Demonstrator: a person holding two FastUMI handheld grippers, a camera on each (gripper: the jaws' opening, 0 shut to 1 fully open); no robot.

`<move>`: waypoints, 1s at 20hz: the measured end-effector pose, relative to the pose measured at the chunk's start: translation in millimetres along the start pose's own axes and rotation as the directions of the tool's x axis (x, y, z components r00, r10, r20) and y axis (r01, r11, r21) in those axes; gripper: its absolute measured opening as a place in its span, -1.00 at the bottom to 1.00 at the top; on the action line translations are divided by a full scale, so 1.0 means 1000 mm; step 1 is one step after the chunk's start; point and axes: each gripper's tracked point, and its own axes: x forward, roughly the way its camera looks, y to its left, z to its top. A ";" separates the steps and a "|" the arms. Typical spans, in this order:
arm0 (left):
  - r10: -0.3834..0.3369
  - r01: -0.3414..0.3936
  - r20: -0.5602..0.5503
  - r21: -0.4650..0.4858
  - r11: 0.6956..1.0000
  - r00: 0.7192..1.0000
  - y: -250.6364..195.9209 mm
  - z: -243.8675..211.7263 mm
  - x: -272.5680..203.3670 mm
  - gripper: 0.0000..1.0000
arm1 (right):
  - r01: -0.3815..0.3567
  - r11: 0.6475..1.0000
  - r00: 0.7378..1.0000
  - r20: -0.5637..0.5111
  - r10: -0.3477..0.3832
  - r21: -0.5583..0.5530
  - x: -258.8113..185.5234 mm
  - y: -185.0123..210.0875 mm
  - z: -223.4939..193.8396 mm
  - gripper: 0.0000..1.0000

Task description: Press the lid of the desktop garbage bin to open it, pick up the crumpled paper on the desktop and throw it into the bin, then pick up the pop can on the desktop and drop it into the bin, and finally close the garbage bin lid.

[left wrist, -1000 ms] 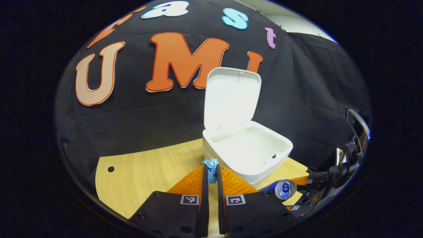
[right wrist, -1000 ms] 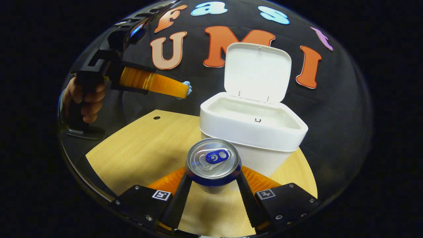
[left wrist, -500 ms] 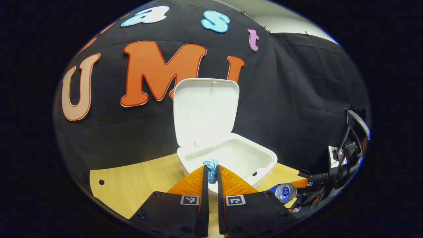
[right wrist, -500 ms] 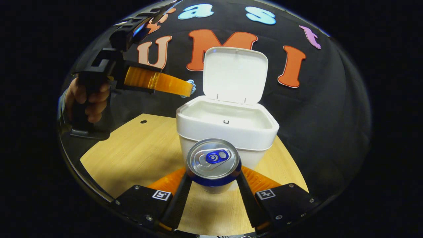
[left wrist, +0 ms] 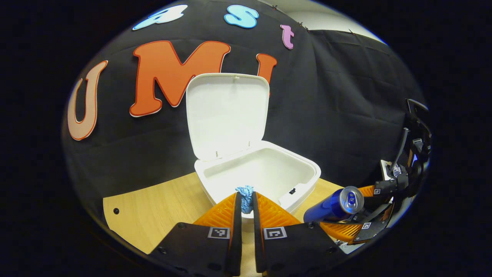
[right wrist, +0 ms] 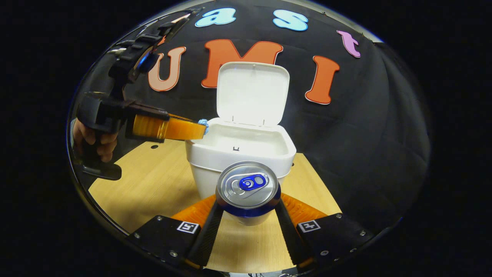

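In the left gripper view our left gripper (left wrist: 246, 200) pinches the crumpled paper (left wrist: 245, 193) at the bin (left wrist: 307, 173)'s near rim; we should carry it further over before releasing. In the right gripper view our right gripper (right wrist: 248, 209) clamps the pop can (right wrist: 248, 186) near the bin; we hold it back.

The right gripper (right wrist: 248, 209) clamps the pop can (right wrist: 248, 188) between both fingers, its top facing the camera. Behind it the white garbage bin (right wrist: 238, 161) stands on the wooden desktop (right wrist: 153, 184), lid (right wrist: 251, 94) upright. The left gripper (right wrist: 201, 129), held by a hand (right wrist: 92, 138), carries what looks like crumpled paper (right wrist: 203, 123) at the bin's rim.
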 end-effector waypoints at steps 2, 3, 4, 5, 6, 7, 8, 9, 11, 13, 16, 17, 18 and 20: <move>0.008 -0.008 0.007 0.003 1.000 1.000 0.002 0.002 -0.003 -0.54 | 0.017 1.000 1.000 0.020 -0.017 0.007 -0.001 -0.008 0.010 0.57; 0.011 -0.011 0.004 0.006 1.000 1.000 0.001 0.001 -0.005 -0.51 | 0.021 1.000 0.999 0.033 -0.021 0.011 -0.002 -0.012 0.017 0.57; 0.013 -0.013 -0.003 0.008 1.000 1.000 0.001 -0.002 -0.005 -0.47 | 0.029 1.000 0.998 0.049 -0.029 0.011 -0.003 -0.017 0.025 0.58; 0.013 -0.013 0.006 0.009 1.000 1.000 0.001 0.000 -0.005 -0.41 | 0.033 0.999 0.997 0.063 -0.034 0.011 -0.003 -0.021 0.033 0.58; 0.015 -0.015 0.010 0.008 1.000 1.000 0.001 0.001 -0.007 -0.40 | 0.042 0.999 0.996 0.076 -0.042 0.009 -0.003 -0.025 0.039 0.58; 0.015 -0.015 0.012 0.008 1.000 1.000 0.001 0.002 -0.007 -0.31 | 0.045 0.999 0.995 0.089 -0.045 0.005 -0.002 -0.028 0.046 0.57; 0.015 -0.015 0.012 0.011 1.000 1.000 0.000 0.001 -0.008 -0.26 | 0.049 0.999 0.993 0.103 -0.049 0.001 -0.001 -0.031 0.055 0.58; 0.015 -0.015 0.007 0.021 1.000 1.000 -0.002 0.001 -0.009 -0.15 | 0.048 0.999 0.992 0.115 -0.047 -0.007 -0.001 -0.033 0.062 0.57; 0.031 -0.031 0.008 0.041 0.999 0.999 0.003 0.002 -0.012 0.21 | 0.055 0.998 0.988 0.144 -0.051 -0.029 -0.004 -0.037 0.072 0.58; 0.041 -0.041 0.019 0.036 0.998 0.999 0.005 0.004 -0.014 0.27 | 0.055 0.998 0.984 0.172 -0.046 -0.044 -0.007 -0.044 0.083 0.57; 0.079 -0.080 0.021 0.022 0.997 0.997 0.014 0.000 -0.022 0.49 | 0.038 0.998 0.979 0.203 -0.028 -0.046 0.000 -0.046 0.103 0.57; 0.098 -0.099 0.022 0.012 0.995 0.995 0.020 -0.001 -0.026 0.49 | 0.034 0.998 0.978 0.209 -0.023 -0.048 0.004 -0.046 0.108 0.57; 0.114 -0.114 0.021 0.002 0.993 0.993 0.026 -0.005 -0.031 0.51 | 0.031 0.998 0.977 0.213 -0.019 -0.053 0.007 -0.045 0.111 0.57; 0.156 -0.156 0.005 -0.014 0.988 0.988 0.040 -0.014 -0.036 0.58 | 0.022 0.998 0.976 0.220 -0.008 -0.062 0.014 -0.045 0.117 0.57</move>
